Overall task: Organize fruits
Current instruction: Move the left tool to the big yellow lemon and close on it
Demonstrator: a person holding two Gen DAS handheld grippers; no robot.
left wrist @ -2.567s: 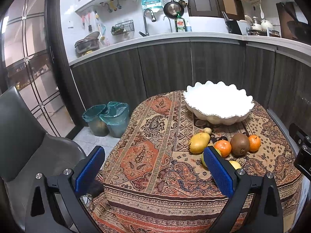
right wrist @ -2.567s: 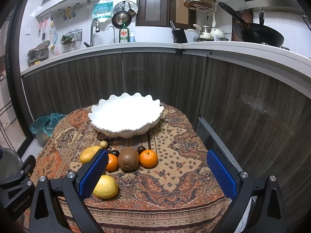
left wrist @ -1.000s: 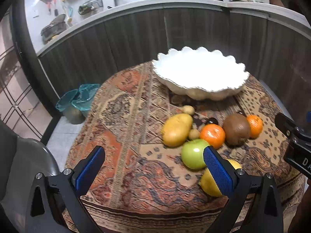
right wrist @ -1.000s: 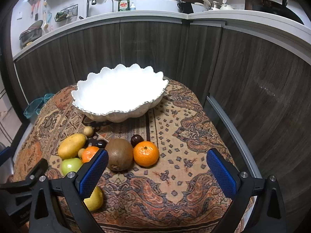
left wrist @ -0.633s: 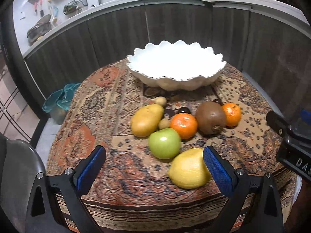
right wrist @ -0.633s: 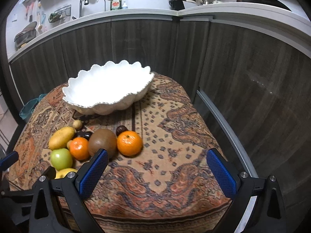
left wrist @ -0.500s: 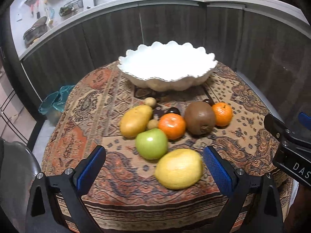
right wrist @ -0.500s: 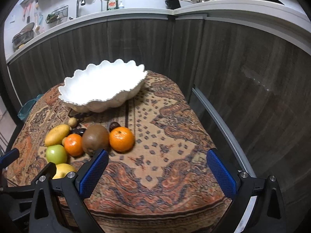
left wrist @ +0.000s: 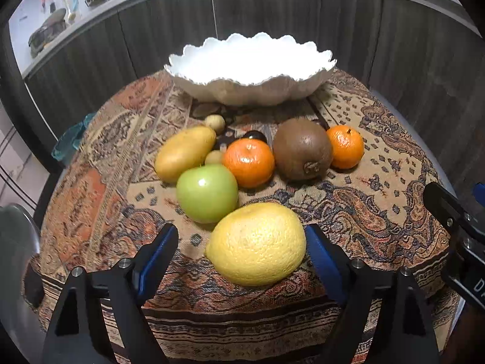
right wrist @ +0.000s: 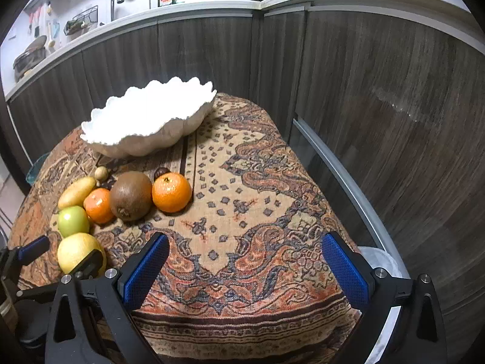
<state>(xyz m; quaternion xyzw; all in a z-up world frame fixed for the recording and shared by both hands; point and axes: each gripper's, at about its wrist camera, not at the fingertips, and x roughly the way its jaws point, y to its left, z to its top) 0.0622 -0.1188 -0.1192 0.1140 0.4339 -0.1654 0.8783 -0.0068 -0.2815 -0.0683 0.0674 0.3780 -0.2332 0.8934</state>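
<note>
A big yellow citrus (left wrist: pixel 257 242) lies near the table's front edge, between the open jaws of my left gripper (left wrist: pixel 242 254), which do not touch it. Behind it lie a green apple (left wrist: pixel 207 192), a yellow mango (left wrist: pixel 184 153), two oranges (left wrist: pixel 248 163) (left wrist: pixel 345 146), a brown kiwi (left wrist: pixel 301 149) and a few small fruits. An empty white scalloped bowl (left wrist: pixel 251 88) stands at the back. My right gripper (right wrist: pixel 242 267) is open and empty over the cloth at the front right; the citrus (right wrist: pixel 77 253) shows at its left.
The round table carries a patterned cloth (right wrist: pixel 257 212). Dark wood cabinets (right wrist: pixel 379 91) curve close behind and to the right. A metal rail (right wrist: pixel 333 163) runs beside the table's right edge. Teal bins (left wrist: pixel 69 139) stand on the floor at left.
My left gripper has moved forward and down so the yellow citrus now sits between its open jaws. My right gripper has drifted right and slightly closer to the table.
</note>
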